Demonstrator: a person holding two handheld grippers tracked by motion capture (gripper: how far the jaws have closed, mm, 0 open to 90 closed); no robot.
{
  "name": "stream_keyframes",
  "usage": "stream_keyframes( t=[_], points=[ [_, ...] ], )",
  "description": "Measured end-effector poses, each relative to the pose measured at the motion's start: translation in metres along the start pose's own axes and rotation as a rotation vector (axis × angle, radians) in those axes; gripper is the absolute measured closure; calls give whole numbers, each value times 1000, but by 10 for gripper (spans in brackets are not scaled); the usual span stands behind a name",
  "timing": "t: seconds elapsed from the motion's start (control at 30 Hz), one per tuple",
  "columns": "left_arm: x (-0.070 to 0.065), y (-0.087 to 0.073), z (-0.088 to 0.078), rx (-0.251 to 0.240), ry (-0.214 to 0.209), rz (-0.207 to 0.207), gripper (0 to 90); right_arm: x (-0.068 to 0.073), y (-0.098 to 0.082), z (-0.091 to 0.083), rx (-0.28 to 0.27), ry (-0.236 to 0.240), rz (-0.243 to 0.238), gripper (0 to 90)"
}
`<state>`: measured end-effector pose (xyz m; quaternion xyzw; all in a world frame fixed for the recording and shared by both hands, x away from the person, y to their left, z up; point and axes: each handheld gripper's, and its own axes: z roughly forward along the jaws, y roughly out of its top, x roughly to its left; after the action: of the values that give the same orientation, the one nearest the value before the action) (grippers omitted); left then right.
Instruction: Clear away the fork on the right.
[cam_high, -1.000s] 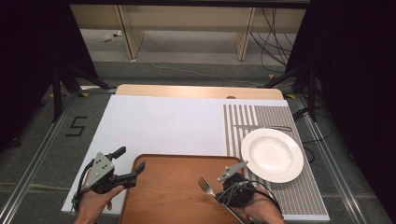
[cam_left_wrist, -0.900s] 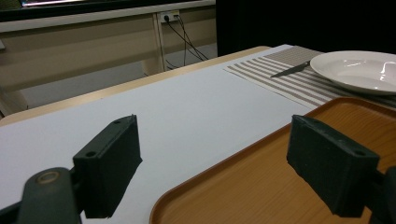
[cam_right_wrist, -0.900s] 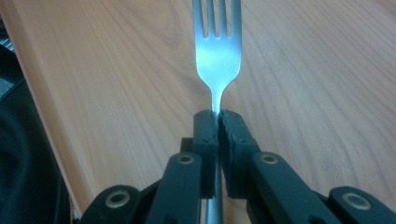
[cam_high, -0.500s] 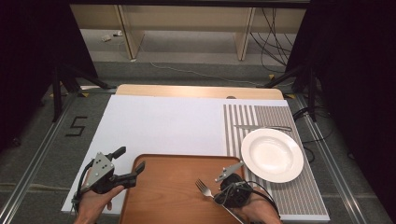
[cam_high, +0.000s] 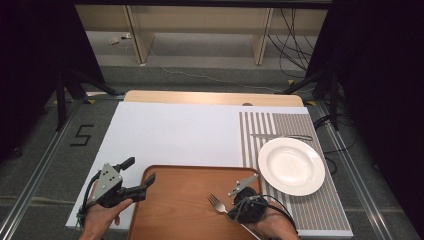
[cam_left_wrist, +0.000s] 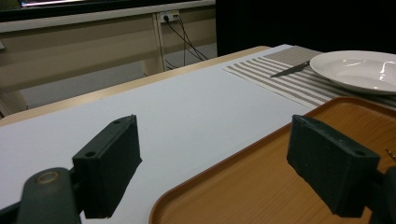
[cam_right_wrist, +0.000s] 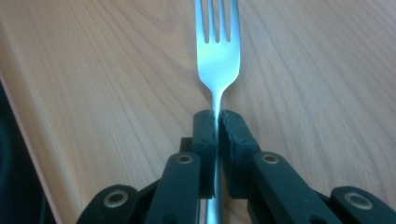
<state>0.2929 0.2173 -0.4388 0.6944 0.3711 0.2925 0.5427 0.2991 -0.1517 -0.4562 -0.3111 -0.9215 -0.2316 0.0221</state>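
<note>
Steel fork pinched over the wooden tray
Right claw clamps its neck, likely for carrying toward the plate; left claw waits spread at the tray's edge.

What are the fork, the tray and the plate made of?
Fork: probably polished steel, silvery with bright glints.
Tray: looks like wood or a wood-look laminate, brown with grain lines.
Plate: likely glazed ceramic, white and glossy, though it could be plastic.

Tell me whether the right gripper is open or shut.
Shut on the fork: the right gripper has both jaws pressed against the fork's neck, tines pointing ahead over the wooden tray.
</note>
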Motion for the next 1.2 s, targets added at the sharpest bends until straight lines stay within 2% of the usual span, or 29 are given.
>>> stream_keyframes(
  t=[0.13,0.27,0.37,0.5,0.53,0.63,0.67,0.8,0.87,0.93,0.97,1.0,1.07,1.2],
  points=[
    [0,0,0,0,-1,-1,169,-1,0,1,3,0,7,841],
    [0,0,0,0,0,0,169,0,1,-1,-15,0,19,724],
    [0,0,0,0,0,-1,169,1,3,-5,-56,-17,14,620],
    [1,0,0,0,-1,-2,168,6,5,-6,-86,-28,-1,563],
    [0,0,0,0,1,-1,168,9,5,-6,-101,-16,-16,577],
    [0,0,0,-1,0,0,168,13,5,-6,-107,-19,-41,597],
    [0,0,0,-3,1,-1,168,16,5,-6,-113,-21,-66,636],
    [1,0,0,-4,1,-2,168,20,5,-4,-113,-25,-100,692],
    [1,0,0,-12,-2,-6,169,24,4,-3,-97,-31,-133,753],
    [1,0,0,-10,-1,-3,168,24,4,-2,-93,-38,-135,767],
    [1,0,0,-12,-3,-4,168,25,3,-2,-90,-35,-148,781],
    [1,0,0,-12,-2,-3,169,27,2,0,-74,-52,-170,791],
    [1,0,0,-12,-2,-4,169,28,2,1,-56,-56,-185,820],
    [1,0,0,-13,-1,-4,170,29,1,3,-40,-60,-191,860]
  ],
)
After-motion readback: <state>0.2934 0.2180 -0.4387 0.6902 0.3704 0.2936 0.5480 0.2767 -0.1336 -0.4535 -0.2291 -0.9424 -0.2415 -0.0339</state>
